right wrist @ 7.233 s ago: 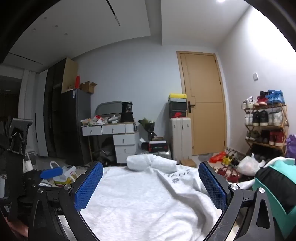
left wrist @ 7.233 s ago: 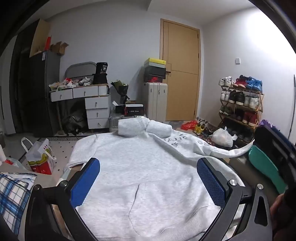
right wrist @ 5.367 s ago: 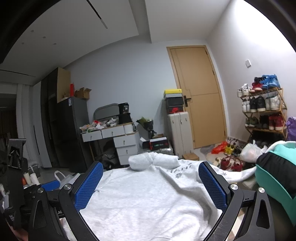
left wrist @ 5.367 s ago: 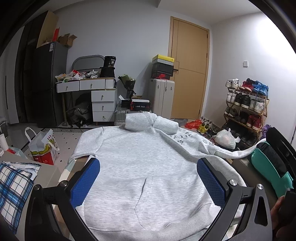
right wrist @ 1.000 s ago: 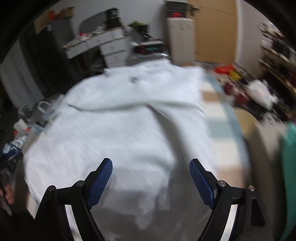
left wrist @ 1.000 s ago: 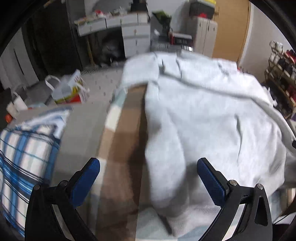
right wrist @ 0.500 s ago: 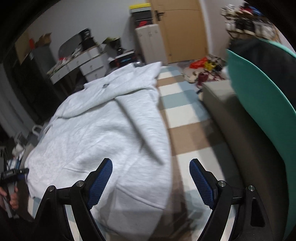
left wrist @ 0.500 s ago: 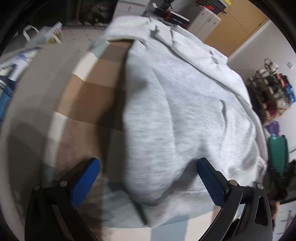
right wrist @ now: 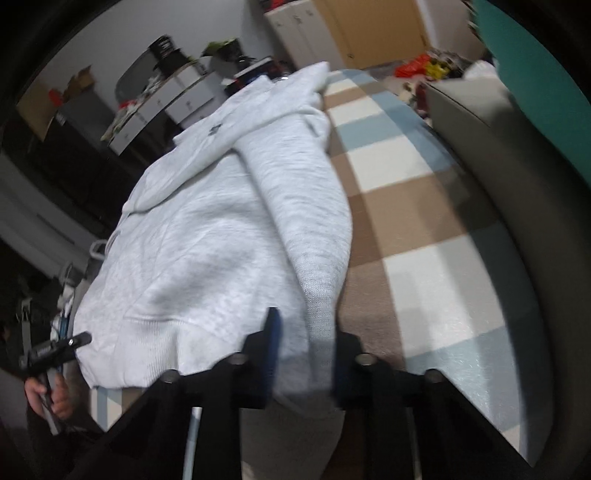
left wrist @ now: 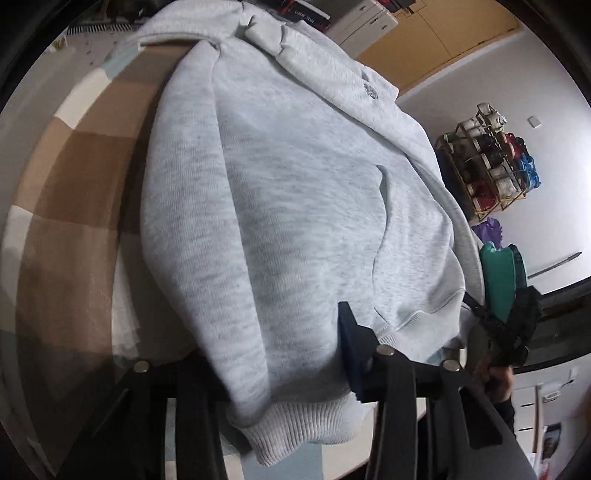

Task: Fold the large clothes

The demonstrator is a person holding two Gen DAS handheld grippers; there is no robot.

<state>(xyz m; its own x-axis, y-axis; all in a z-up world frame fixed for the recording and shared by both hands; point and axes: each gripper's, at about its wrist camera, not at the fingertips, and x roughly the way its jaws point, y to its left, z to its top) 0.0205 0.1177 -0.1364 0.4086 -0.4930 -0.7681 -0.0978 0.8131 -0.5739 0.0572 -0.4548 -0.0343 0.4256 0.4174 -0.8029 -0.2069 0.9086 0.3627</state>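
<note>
Grey hoodie [left wrist: 288, 192] spread across the middle of the frame on a checked blanket [left wrist: 74, 177], left gripper [left wrist: 280, 354] just clamped on its lower hem corner, right gripper [right wrist: 306, 339] just clenched on the opposite corner, shoe rack [left wrist: 491, 162] at right.

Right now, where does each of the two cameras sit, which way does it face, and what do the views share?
Left wrist: sits on the left gripper, looks down at the grey hoodie near its hem on the checked blanket; the person's other hand shows at right.
Right wrist: sits on the right gripper, looks down along a hoodie sleeve; the person's left hand shows at lower left.
Shared: hoodie, blanket, wooden door; each gripper pinches fabric.
</note>
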